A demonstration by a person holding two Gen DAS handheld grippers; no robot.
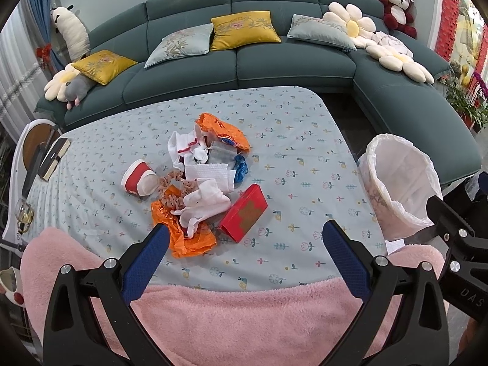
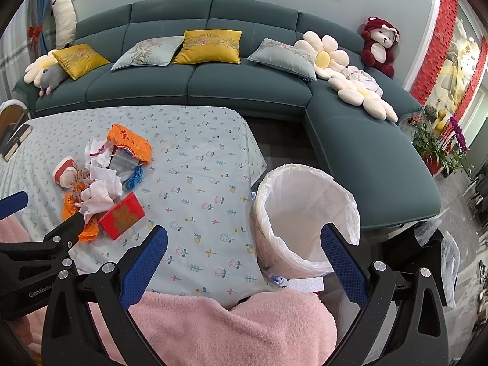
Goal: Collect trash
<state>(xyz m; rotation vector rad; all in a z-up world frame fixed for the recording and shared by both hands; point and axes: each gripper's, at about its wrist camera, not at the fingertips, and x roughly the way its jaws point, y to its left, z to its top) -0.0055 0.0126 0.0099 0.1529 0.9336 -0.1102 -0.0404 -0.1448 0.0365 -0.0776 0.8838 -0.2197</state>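
Both your left gripper (image 1: 244,238) and right gripper (image 2: 244,241) gape wide, empty; the trash pile (image 1: 198,183) is crumpled orange bags, white tissues, a red box (image 1: 244,215)

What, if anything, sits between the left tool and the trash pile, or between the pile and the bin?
Nothing visible. The left tool hangs open just short of the trash pile, with only bare tablecloth between. From the pile to the bin at the table's right edge, the cloth holds nothing, and the bin's mouth is open.

Trash pile (image 1: 198,183) on table (image 1: 305,152); bin (image 1: 399,183) right.
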